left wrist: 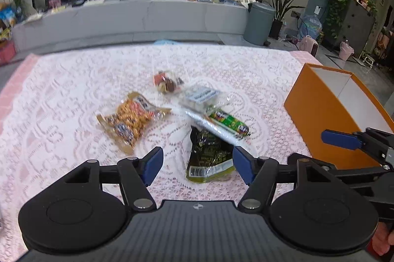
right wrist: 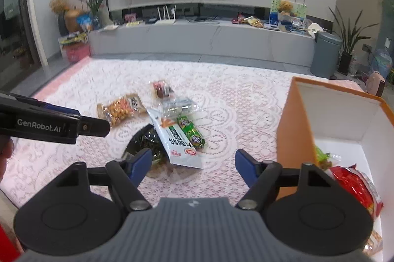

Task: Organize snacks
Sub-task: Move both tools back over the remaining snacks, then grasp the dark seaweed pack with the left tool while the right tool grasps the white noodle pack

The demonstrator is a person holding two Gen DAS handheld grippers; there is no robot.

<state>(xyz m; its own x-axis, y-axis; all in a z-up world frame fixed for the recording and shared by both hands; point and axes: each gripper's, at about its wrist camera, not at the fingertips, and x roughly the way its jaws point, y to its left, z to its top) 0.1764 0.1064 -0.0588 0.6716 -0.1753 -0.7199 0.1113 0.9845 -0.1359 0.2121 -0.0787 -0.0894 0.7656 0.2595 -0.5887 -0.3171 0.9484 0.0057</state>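
Both tools, left tool [left wrist: 198, 164] and right tool [right wrist: 193, 167], spread wide, holding nothing above snack packets [right wrist: 172, 136].

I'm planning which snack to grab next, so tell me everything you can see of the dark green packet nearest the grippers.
The dark green packet is a glossy, crinkled foil-like pouch, dark with yellowish print and a barcode on its near end. It lies flat on the pink lace tablecloth. The long white packet overlaps its far end. The open left gripper frames it without touching.
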